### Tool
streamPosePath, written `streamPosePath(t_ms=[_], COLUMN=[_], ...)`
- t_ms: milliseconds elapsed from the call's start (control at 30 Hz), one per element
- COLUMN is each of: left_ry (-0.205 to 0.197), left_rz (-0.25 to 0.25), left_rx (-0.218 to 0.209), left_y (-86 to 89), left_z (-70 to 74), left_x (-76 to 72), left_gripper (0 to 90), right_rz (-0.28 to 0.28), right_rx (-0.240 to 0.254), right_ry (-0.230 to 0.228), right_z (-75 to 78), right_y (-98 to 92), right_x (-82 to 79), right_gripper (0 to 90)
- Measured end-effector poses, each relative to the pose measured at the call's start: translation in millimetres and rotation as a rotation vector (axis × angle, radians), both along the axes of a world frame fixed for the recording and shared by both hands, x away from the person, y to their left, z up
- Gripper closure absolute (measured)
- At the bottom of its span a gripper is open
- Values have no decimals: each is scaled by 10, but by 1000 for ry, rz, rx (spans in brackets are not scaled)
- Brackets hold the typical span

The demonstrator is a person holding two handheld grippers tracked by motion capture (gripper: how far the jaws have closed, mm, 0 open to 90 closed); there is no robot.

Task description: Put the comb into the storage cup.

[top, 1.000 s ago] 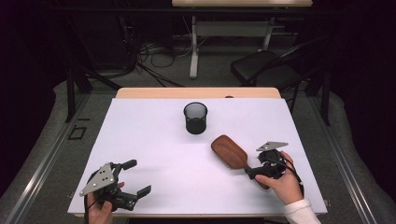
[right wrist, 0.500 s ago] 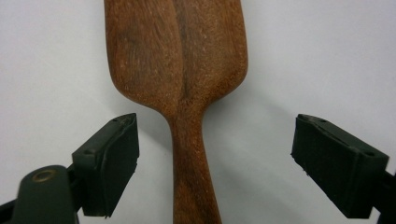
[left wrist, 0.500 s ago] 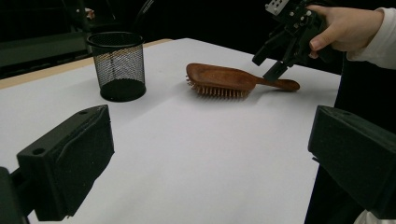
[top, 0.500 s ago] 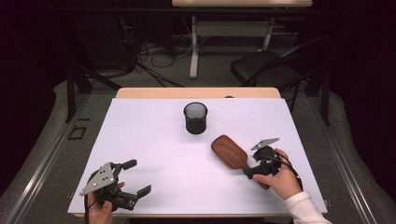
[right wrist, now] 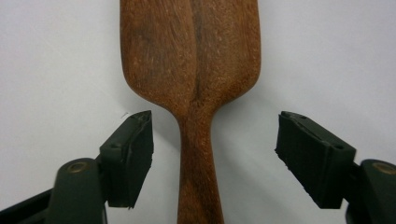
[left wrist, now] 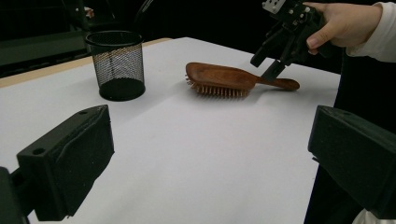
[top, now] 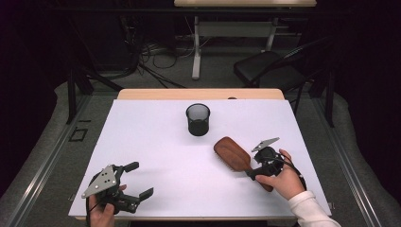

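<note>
A brown wooden hairbrush (top: 232,154) lies bristles down on the white table top, its handle toward the right front. My right gripper (top: 255,169) hangs over that handle; in the right gripper view the handle (right wrist: 198,177) runs up between the two pads (right wrist: 134,154) with a gap on each side. Its jaws have just been closing but do not touch the wood. In the left gripper view the brush (left wrist: 223,78) lies past the right gripper (left wrist: 271,58). My left gripper (top: 137,180) rests at the front left, open and holding nothing.
A black mesh pen cup (top: 197,119) stands upright at the middle back of the white table top (top: 156,142), also the mesh cup (left wrist: 117,64) in the left gripper view. Beyond the table are a dark floor, cables and a black chair (top: 269,71).
The right gripper has shifted slightly left along the brush handle and its jaws have narrowed around it. The left gripper, the brush and the cup have kept their places.
</note>
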State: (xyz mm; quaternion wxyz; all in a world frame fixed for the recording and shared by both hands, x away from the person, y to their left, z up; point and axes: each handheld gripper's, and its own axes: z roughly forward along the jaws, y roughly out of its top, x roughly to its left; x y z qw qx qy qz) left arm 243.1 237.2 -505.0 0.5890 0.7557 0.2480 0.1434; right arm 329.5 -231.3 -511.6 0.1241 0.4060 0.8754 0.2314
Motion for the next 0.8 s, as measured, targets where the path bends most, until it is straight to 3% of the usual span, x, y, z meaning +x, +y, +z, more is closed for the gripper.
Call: streamPosePath(t_ms=[100,400,800], left_ry=[0,-1,0], left_rz=[0,-1,-3], left_rx=[0,-4,-2], left_y=[0,0,4], left_z=[0,-2,2], left_x=[0,-2,-4], left_gripper=[3,3,3], right_rz=[14,10,-16], right_rx=[-11,-47,-49], right_ry=[7,32,47], right_z=[-1,-36,-39], right_y=[25,78,67], right_x=[21,38,56], right_gripper=[339,376,407])
